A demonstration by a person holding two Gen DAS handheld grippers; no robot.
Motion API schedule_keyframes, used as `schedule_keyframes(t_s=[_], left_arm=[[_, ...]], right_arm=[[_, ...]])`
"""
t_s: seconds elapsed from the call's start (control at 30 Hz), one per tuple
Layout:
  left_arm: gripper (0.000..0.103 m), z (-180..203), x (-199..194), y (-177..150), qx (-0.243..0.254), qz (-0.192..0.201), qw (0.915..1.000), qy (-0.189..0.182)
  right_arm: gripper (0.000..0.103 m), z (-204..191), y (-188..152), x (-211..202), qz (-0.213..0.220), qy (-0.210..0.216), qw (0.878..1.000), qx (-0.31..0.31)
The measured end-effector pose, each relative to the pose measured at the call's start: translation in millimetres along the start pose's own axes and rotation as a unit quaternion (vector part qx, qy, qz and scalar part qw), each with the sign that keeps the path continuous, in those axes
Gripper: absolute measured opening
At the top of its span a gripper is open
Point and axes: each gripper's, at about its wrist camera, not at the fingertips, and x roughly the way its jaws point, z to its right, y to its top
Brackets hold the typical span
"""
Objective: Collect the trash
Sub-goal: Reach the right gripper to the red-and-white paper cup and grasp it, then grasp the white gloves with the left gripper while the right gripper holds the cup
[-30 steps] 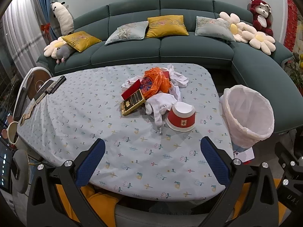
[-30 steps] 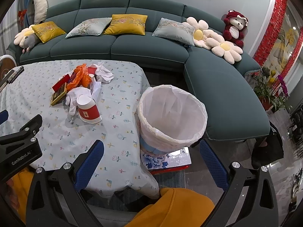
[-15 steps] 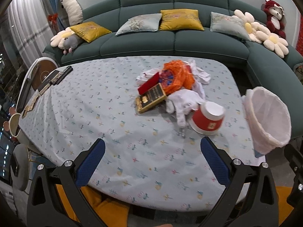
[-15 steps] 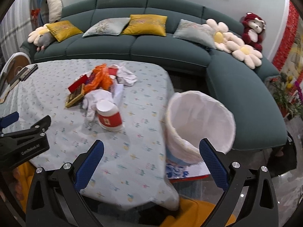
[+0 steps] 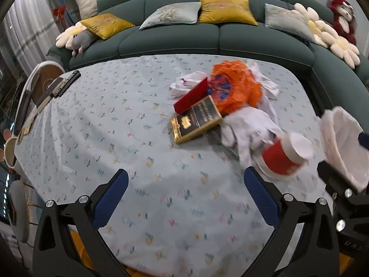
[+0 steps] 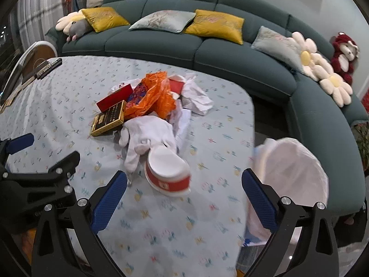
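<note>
**Closing in on the trash pile**

Both views have pushed closer since a second ago. My left gripper and right gripper hang released, holding nothing. Red cup sits nearest on the table, bin just right. Nothing collected yet.

On the table we find the trash heap toward the far right: the flat box lies at its left, the crumpled bag behind it, and the glove to its right, touching the upturned cup at the near right. We place the lined bin off the table's right edge, the sofa behind the table, and the remotes at its far left corner.
</note>
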Motion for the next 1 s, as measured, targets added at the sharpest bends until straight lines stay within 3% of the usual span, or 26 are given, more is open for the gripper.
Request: schedule_keyframes(t_s=[0.2, 0.5, 0.57, 0.8, 1.0], left_arm=[[0.096, -11, 39, 23, -0.003, 0.000, 1.0000, 0.004], [0.096, -21, 72, 25, -0.004, -0.020, 0.9998, -0.004], [0.096, -20, 75, 24, -0.005, -0.024, 0.9997, -0.006], [0.096, -5, 68, 24, -0.016, -0.029, 0.9990, -0.030], [0.096, 26, 56, 31, -0.014, -0.030, 0.9976, -0.061]], right_arm=[[0.093, -8, 11, 38, -0.019, 0.015, 1.000, -0.008], [0.069, -16, 9, 82, -0.062, 0.044, 0.997, -0.024], [0.058, -16, 8, 86, -0.070, 0.048, 0.996, -0.022], [0.057, -10, 9, 68, -0.055, 0.048, 0.997, -0.007], [0.057, 30, 6, 43, -0.045, 0.007, 0.998, 0.037]])
